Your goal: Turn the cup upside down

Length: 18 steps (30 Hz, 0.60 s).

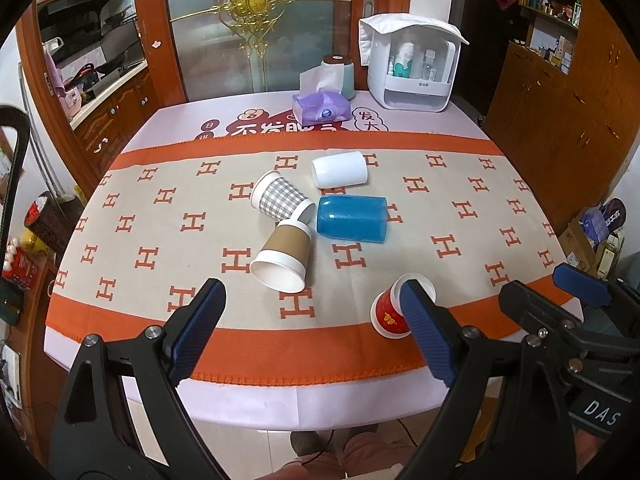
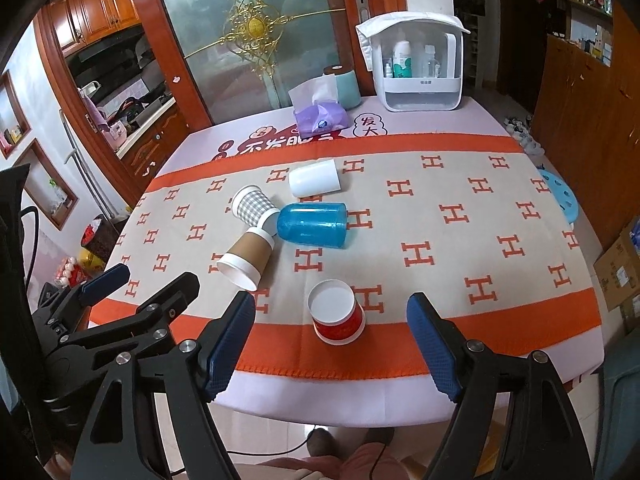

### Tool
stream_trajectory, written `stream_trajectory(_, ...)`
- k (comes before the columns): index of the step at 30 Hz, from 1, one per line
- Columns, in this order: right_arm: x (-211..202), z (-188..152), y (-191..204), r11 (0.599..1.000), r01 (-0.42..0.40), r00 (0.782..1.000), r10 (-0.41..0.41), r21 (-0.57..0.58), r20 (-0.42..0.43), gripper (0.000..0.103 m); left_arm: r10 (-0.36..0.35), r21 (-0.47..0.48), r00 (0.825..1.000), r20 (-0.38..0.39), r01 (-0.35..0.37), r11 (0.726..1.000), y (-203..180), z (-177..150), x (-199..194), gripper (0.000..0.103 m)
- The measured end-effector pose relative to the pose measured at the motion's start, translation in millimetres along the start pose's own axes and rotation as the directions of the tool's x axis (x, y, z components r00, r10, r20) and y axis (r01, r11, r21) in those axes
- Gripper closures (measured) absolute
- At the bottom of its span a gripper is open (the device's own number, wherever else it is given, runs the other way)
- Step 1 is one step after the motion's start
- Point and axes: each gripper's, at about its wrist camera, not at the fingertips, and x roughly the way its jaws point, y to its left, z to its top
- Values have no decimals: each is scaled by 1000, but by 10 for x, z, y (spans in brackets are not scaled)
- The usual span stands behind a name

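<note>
The red cup (image 2: 338, 314) stands in the lower middle of the right wrist view, on the orange border of the cloth (image 2: 440, 240), tilted a little with its white rim up; inside, only white shows. In the left wrist view it sits at the lower right, partly behind a gripper finger. Toward the frame's centre four more cups lie on their sides in a cluster: a brown-sleeved cup (image 2: 244, 258) with its white mouth toward the camera, a grey checked cup (image 2: 253, 205), a blue cup (image 2: 313, 224) and a white cup (image 2: 315, 179). At the top, a white cabinet (image 2: 420, 68) holds bottles, with a purple tissue pack (image 2: 322, 120) beside it. The right gripper (image 2: 332, 344) hangs over the table's near edge, jaws spread wide with the red cup between them but untouched. The left gripper (image 1: 312, 332) is also spread wide, holding nothing, at the same edge.
</note>
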Motion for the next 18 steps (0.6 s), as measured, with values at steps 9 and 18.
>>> stream_trajectory(9,-9,23,-44,1000,1,1000,-1,0,3,24,2,0,1000,1,-2,1000,-14,8,0,16)
stream_trajectory(18,-8,24,-46,1000,0,1000,0,-2,3,24,0,0,1000,-5,0,1000,-40,6,21,16)
